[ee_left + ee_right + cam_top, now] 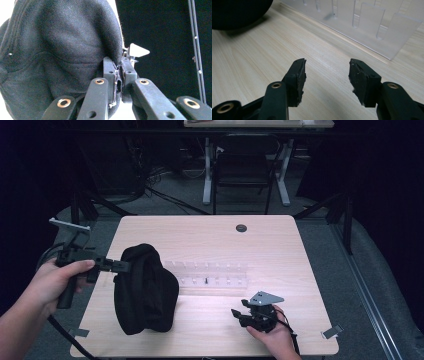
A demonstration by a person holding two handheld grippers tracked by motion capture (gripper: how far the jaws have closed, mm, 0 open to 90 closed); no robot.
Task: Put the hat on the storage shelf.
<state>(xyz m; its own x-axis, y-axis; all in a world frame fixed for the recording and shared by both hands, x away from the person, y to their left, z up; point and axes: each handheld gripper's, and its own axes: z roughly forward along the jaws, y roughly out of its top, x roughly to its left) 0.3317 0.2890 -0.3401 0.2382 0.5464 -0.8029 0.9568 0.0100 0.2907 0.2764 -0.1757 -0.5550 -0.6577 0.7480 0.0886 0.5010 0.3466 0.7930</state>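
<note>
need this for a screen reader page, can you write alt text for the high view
A person's left gripper pinches the edge of a black fabric bag and holds it up over a light wooden table. The right gripper rests open near the table's front edge, beside a clear plastic rack.

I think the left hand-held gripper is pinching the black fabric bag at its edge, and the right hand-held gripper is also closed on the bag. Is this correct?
Not fully. The left hand-held gripper does pinch the black fabric bag at its edge. The right hand-held gripper is not closed on the bag: the right gripper view shows its jaws apart over the bare wooden table, with nothing between them.
</note>
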